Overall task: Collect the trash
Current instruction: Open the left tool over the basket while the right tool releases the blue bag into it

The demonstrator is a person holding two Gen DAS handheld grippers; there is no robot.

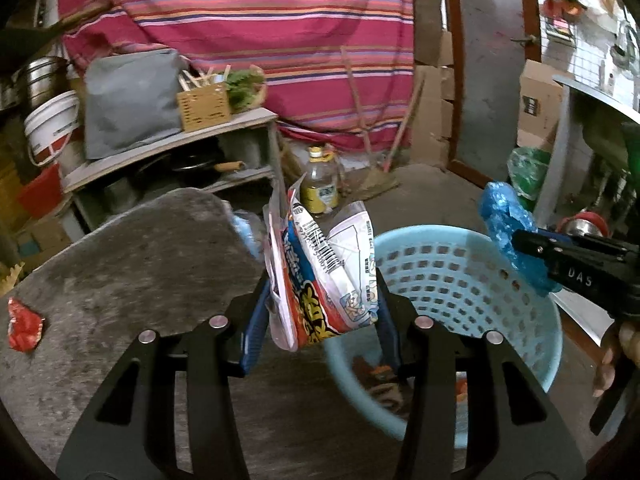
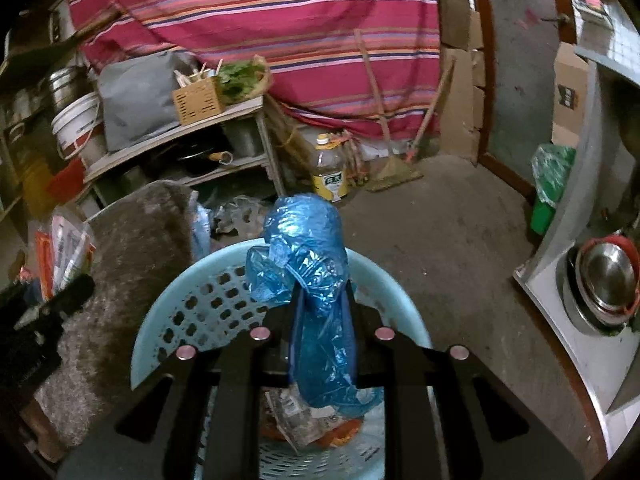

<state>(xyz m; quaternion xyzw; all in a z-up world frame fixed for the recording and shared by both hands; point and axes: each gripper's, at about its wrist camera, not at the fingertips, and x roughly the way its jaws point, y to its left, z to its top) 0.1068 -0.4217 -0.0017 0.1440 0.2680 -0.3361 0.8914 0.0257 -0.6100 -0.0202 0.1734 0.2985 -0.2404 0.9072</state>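
Beside grey stone table (image 1: 132,256), left gripper (image 1: 320,300) pinches crumpled snack wrappers (image 1: 320,272); right gripper (image 2: 320,300) clamps blue plastic bag (image 2: 312,264) over pale-blue perforated basket (image 2: 192,304).

Both grippers matte black w/ flat angular linkage arms & cut-out slots. Left gripper (image 1: 322,304): four round silver pivot pins, blue pads on finger insides. Right gripper (image 2: 322,300): same build, four pins looking pinkish-silver; from left cam its side shows small screws & white lettering "DAS". Hand (image 1: 612,360) bare, no sleeve visible.
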